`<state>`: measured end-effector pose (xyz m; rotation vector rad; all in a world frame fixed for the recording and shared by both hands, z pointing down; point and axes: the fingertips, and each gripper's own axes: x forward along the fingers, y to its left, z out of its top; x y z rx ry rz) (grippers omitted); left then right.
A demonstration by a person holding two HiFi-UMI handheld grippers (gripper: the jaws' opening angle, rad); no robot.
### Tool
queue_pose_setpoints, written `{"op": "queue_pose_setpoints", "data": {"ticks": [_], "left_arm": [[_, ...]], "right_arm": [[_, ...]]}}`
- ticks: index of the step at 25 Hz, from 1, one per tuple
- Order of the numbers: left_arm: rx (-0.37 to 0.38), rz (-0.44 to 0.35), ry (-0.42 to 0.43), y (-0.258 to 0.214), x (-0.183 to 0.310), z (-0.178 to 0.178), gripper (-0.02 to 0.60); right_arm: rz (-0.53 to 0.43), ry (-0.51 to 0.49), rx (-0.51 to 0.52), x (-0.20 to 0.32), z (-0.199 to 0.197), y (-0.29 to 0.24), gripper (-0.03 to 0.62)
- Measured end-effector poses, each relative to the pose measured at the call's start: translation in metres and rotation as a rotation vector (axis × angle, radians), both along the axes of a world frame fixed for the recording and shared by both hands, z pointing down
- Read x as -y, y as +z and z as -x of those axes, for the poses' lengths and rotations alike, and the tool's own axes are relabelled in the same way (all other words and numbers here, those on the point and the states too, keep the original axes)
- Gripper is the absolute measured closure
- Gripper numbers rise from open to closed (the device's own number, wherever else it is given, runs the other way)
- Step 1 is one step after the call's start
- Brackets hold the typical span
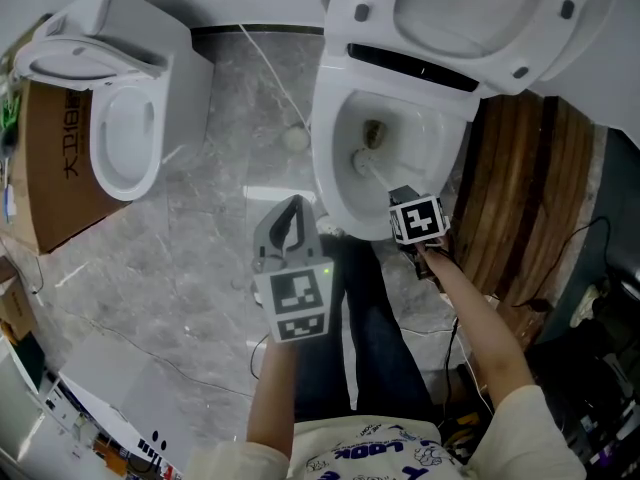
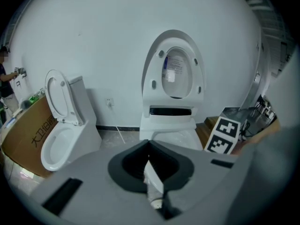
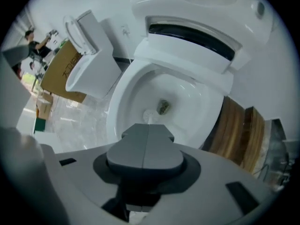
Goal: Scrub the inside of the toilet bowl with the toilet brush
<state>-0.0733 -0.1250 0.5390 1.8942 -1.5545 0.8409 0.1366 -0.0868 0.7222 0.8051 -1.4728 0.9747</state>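
The white toilet bowl (image 1: 335, 168) stands open with its seat and lid (image 1: 470, 13) raised. My right gripper (image 1: 397, 198) hangs over the bowl's near rim, shut on the toilet brush (image 1: 366, 160). The white brush head rests low inside the bowl beside the drain. In the right gripper view the closed gripper (image 3: 147, 126) hides the handle, and only the brush head (image 3: 150, 116) shows past it inside the bowl (image 3: 192, 95). My left gripper (image 1: 292, 210) is held over the floor to the left of the bowl, shut and carrying nothing. In its own view the gripper (image 2: 149, 144) faces the toilet (image 2: 168, 134).
A second white toilet (image 1: 125, 138) with its lid up stands at the left, against a cardboard box (image 1: 50, 168). A wooden panel (image 1: 520, 188) leans right of the bowl. A thin cable (image 1: 268, 63) runs across the grey marble floor (image 1: 200, 258). My legs are below the bowl.
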Motion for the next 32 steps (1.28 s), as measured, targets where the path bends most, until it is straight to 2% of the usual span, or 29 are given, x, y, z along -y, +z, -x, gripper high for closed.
{"op": "queue_pose_setpoints", "data": {"ticks": [9, 12, 19, 23, 27, 32], "left_arm": [[-0.006, 0.003, -0.006, 0.002, 0.0, -0.004, 0.579], [-0.005, 0.003, 0.0, 0.002, 0.001, -0.008, 0.579], [0.001, 0.011, 0.007, 0.004, 0.002, -0.008, 0.58], [0.004, 0.012, 0.002, 0.006, 0.004, -0.006, 0.58], [0.004, 0.011, 0.0, 0.005, 0.006, -0.006, 0.579], [-0.005, 0.011, 0.003, 0.005, 0.007, -0.009, 0.578]], "right_arm": [[0.033, 0.352, 0.128, 0.027, 0.005, 0.009, 0.424], [0.011, 0.446, 0.158, 0.045, 0.008, 0.011, 0.424], [-0.178, 0.55, 0.171, 0.097, 0.001, -0.002, 0.424], [-0.292, 0.571, 0.13, 0.121, -0.021, -0.017, 0.424], [-0.337, 0.582, 0.075, 0.124, -0.047, -0.023, 0.424], [-0.346, 0.608, 0.087, 0.119, -0.052, -0.023, 0.424]]}}
